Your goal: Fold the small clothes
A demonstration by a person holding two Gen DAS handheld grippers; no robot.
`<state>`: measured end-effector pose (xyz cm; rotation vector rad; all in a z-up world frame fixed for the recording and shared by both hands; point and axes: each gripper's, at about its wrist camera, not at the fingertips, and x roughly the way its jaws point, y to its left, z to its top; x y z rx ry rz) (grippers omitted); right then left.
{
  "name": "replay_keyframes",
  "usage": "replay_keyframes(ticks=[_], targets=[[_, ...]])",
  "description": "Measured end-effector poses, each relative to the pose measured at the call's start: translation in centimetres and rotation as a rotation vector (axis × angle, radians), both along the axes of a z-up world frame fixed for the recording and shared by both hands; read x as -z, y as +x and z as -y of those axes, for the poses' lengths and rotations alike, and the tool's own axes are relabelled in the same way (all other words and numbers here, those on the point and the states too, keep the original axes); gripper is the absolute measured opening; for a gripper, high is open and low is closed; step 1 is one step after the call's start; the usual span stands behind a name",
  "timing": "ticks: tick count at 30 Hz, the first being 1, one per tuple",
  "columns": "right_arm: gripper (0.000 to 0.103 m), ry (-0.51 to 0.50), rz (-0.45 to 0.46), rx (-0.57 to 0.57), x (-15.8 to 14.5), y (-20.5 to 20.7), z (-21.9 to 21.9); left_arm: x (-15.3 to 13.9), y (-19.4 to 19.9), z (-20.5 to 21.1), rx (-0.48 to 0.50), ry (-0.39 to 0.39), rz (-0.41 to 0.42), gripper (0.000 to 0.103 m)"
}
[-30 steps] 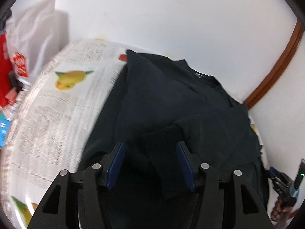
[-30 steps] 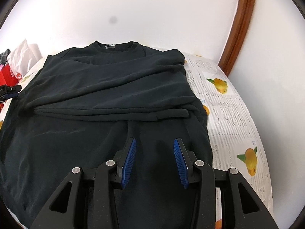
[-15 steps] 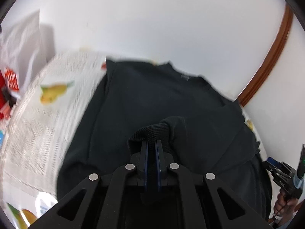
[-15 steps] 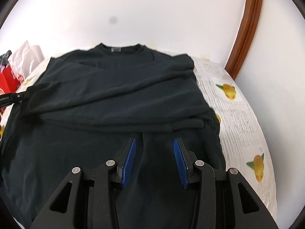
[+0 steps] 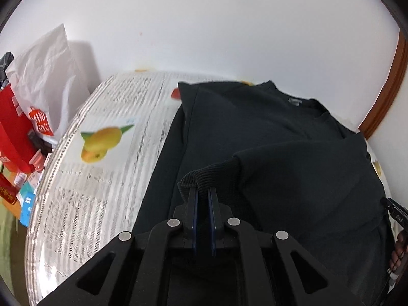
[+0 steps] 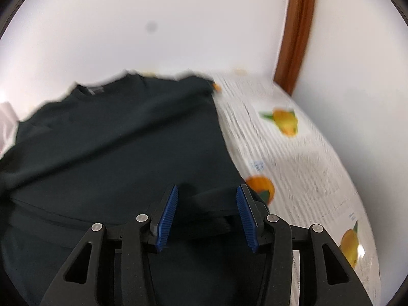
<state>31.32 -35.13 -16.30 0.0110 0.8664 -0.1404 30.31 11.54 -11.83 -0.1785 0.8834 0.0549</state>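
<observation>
The dark sweater (image 5: 267, 132) lies flat on a table covered with a fruit-printed cloth (image 5: 107, 132), its collar toward the far wall and its body running back toward the person, so its long axis points roughly along both grippers. The left gripper (image 5: 202, 199) is clamped tight on the ribbed cuff (image 5: 204, 176) of a sleeve, which stands raised just ahead of the fingers, with the sleeve trailing away to the right across the chest. The coming move looks to turn on that: the cuff sits over the left half of the body, and the sleeve's length lies crosswise to the sweater's axis, so carrying the cuff sets where the sleeve fold lands. The right gripper (image 6: 206, 211) has just been opening its jaws and stands apart over the right side of the sweater, close to the edge where dark fabric meets the cloth; a fold of fabric lies between the pads but they do not press it. The left hand is plainly nearer the cuff. The left view alone shows the cuff, a white bag (image 5: 48, 76) and red box (image 5: 12, 127) off the table's left; the right view, blurred, alone shows the sweater's right edge and a brown door frame (image 6: 298, 30)
</observation>
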Motion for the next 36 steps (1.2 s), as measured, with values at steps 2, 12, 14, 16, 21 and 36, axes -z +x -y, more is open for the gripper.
replay_keyframes(ticks=[2,12,14,16,21,36], targets=[[0.047,0.019,-0.002,-0.002,0.9,0.2,0.6,0.4,-0.2,0.1,-0.011,0.017,-0.006,0.011],[0.047,-0.004,0.033,-0.062,-2.0,-3.7,0.9,-2.2,-3.4,1.9,0.022,0.074,0.041,0.011],[0.047,0.009,0.051,-0.054,-2.7,-5.4,1.2,-2.8,-4.6,2.4,0.027,0.081,0.045,0.011],[0.047,0.024,0.056,-0.044,-3.2,-7.0,1.7,-3.3,-5.9,2.8,0.036,0.075,0.043,0.011],[0.047,0.048,0.051,-0.046,-3.9,-10.9,2.4,-4.5,-9.5,3.7,0.065,0.097,0.052,0.011],[0.068,0.122,-0.023,-0.030,0.3,-21.7,5.1,-1.1,-20.8,0.6,0.031,0.004,0.007,0.057]])
